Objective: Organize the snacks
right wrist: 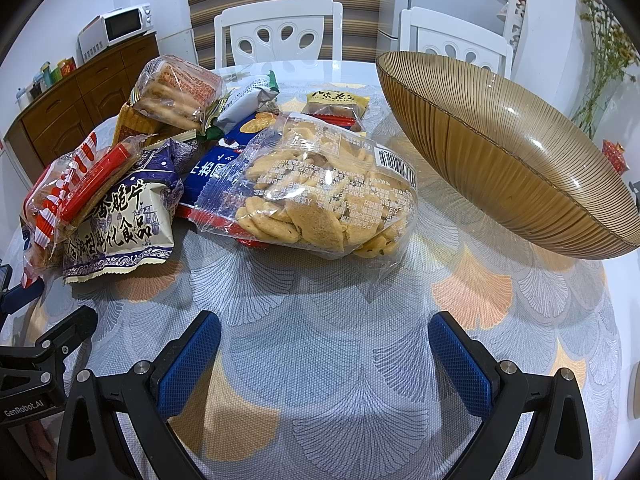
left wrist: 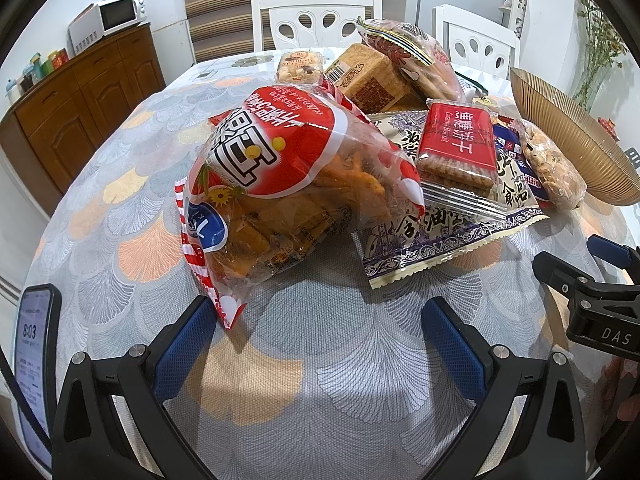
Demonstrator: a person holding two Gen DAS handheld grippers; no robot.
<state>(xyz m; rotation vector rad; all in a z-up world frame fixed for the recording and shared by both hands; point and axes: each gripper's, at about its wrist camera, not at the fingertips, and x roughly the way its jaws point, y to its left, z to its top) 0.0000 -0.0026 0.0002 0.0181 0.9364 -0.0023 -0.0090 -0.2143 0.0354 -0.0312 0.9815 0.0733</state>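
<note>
The right gripper hovered low over the fan-patterned grey tablecloth, its blue-padded jaws spread wide and empty. Straight ahead of it lay the clear crinkly bag of pale round crackers, long axis running across the gap between the fingers, barcode end toward the ribbed amber glass bowl just to its right. The left gripper, equally agape and holding nothing, faced the red-and-white bag of orange crisps at the pile's other end. The right arm looked the nearer to both cracker bag and bowl.
</note>
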